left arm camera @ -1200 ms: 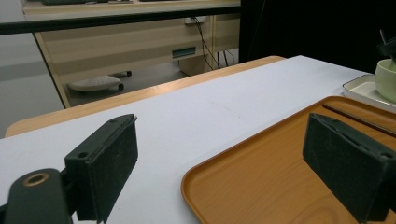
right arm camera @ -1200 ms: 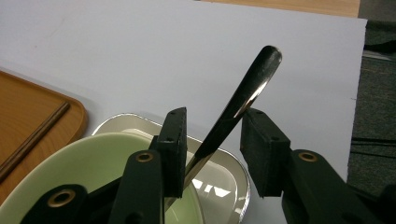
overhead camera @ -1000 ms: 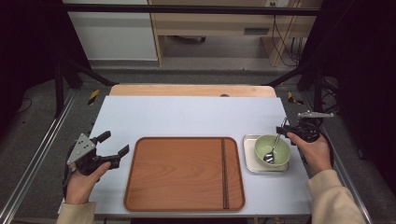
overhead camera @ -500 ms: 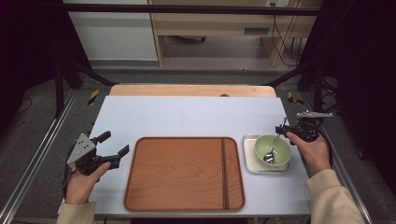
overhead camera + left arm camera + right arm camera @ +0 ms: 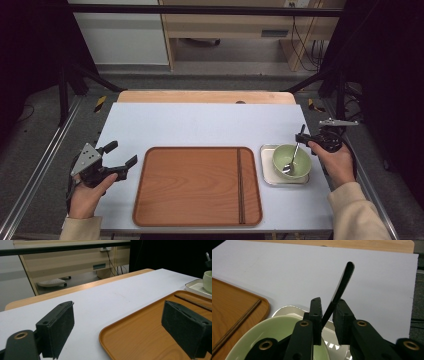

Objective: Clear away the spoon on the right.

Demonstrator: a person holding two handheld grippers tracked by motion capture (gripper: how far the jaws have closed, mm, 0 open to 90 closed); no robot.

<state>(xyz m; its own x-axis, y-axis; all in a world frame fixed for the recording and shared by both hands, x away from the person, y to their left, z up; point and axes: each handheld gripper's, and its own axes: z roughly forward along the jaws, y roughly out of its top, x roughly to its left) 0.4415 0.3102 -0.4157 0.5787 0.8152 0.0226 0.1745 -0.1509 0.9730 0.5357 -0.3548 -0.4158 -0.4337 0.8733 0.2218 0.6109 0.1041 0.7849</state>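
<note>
A spoon [image 5: 291, 161] stands tilted in a pale green bowl [image 5: 292, 161], its scoop down in the bowl and its handle rising up and away toward the table's far side. The right gripper [image 5: 302, 136] pinches that handle between its jaws. The high view gives this only as a thin line at the gripper's tips — the right gripper view shows it closely, the dark handle [image 5: 339, 290] slanting up out of the narrow gap between the two black pads, the green bowl rim [image 5: 274, 326] just below. The bowl sits on a small white square plate [image 5: 268, 170], which lies just beside the right edge of a wooden tray [image 5: 195, 187]. A pair of dark chopsticks [image 5: 240, 185] lies along the tray's right side. Tray and plate rest on the white table [image 5: 200, 125]. The left gripper [image 5: 122, 160], held by the left hand [image 5: 87, 195], is near the tray's left edge with its jaws spread wide; the left gripper view shows the pads well apart with nothing between them — one over the bare table, the other over the tray's corner [image 5: 140, 335].
</note>
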